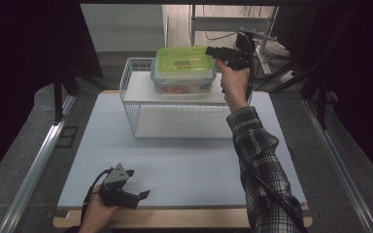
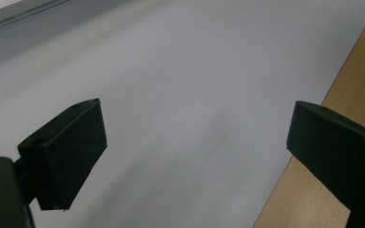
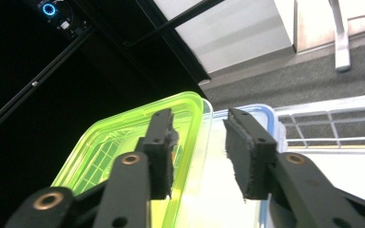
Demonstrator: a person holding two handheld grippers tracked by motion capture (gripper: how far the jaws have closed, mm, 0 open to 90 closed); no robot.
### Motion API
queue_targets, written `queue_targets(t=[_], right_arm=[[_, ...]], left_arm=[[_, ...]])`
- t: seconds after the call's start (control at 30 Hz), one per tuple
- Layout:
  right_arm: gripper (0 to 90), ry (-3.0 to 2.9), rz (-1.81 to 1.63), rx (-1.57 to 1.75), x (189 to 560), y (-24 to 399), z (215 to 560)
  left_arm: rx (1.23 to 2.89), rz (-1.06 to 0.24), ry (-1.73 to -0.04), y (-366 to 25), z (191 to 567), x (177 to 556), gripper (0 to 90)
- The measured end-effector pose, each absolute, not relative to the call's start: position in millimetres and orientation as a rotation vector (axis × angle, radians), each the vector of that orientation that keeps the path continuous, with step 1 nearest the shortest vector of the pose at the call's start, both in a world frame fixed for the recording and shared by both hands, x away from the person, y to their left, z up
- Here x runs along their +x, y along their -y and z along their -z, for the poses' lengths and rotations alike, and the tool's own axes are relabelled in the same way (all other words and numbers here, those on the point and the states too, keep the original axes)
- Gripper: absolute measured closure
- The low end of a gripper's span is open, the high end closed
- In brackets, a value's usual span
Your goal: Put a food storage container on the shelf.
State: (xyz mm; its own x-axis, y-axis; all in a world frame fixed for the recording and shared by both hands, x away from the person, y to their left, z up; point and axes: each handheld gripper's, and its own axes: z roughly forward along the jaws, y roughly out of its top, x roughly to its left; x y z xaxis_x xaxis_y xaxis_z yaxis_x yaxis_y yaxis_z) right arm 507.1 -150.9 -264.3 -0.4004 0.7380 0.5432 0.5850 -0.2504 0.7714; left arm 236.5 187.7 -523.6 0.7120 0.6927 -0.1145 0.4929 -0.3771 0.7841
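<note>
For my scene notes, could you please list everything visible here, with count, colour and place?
Food container: one, clear with blue rim, on the rack's upper shelf.
Green lid: one, translucent green, atop the container, its right edge between the right gripper's jaws.
Wire rack: one, white, at the table's far side.
Table: one, pale grey top, wooden edge.
Right gripper: black, at the lid.
Left gripper: black, open, near table edge.

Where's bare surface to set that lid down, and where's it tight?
Free: the white mat between the wire rack and the near edge, right of the left gripper. The rack's lower shelf looks bare too, but low overhead. Crowded: the rack's top shelf, where the food container sits with the green lid and the right gripper above it.
</note>
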Motion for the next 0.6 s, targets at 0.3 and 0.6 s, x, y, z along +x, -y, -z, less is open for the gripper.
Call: queue_targets(t=[0.3, 0.6], right_arm=[[75.2, -1.867, -1.724, 1.498, 475, 167, 256], [88.9, -2.050, -1.715, 1.330, 432, 147, 288]], left_arm=[[2.058, -0.300, -0.901, -187, 523, 236, 6.0], [2.064, -0.303, -0.900, -185, 524, 236, 6.0]])
